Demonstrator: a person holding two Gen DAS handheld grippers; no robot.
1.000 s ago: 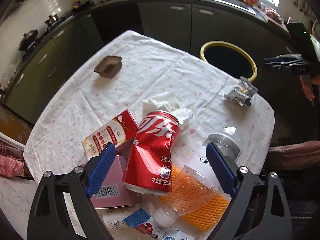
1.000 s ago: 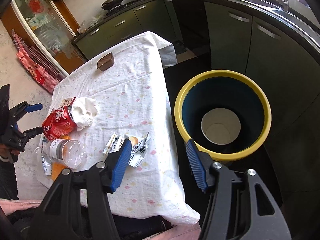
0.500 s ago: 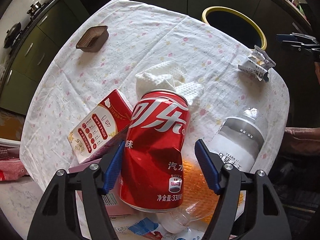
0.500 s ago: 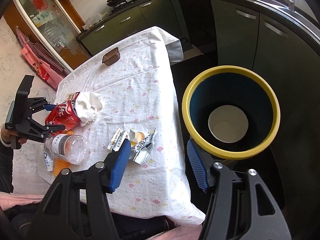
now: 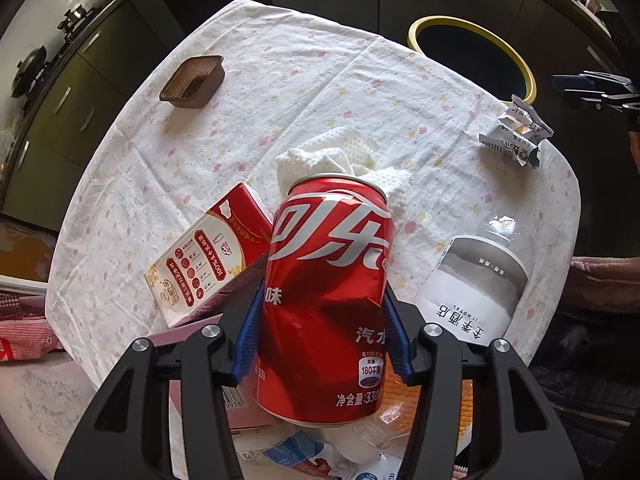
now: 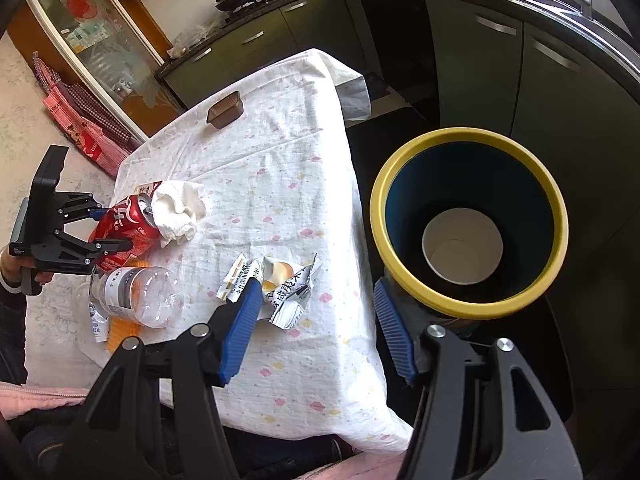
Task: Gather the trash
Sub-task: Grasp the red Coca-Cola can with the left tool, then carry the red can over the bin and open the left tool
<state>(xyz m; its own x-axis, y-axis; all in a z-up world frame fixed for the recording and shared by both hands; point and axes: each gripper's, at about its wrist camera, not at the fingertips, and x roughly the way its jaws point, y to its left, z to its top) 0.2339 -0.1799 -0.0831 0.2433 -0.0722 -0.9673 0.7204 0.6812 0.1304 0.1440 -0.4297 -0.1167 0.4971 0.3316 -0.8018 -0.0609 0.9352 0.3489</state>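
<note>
A dented red soda can [image 5: 328, 280] lies on the white flowered tablecloth [image 5: 320, 80], its top against a crumpled white tissue [image 5: 340, 156]. My left gripper [image 5: 322, 320] is closing around the can, and both blue pads touch its sides. The right wrist view shows the same grip, the left gripper [image 6: 114, 229] straddling the can [image 6: 128, 224]. My right gripper [image 6: 316, 300] is open and holds nothing. It hangs over the table's edge between a torn snack wrapper [image 6: 288, 284] and the yellow-rimmed bin [image 6: 460, 308], which holds a white paper cup [image 6: 462, 246].
A clear plastic bottle [image 5: 476, 280] lies to the right of the can and a red-and-white carton [image 5: 208, 264] to its left. A brown plastic tray [image 5: 192, 82] sits at the table's far side. Dark kitchen cabinets stand behind the table and bin.
My left gripper came down over the can and its jaws narrowed from wide apart until the pads met the can's sides. The right gripper stayed in place.
</note>
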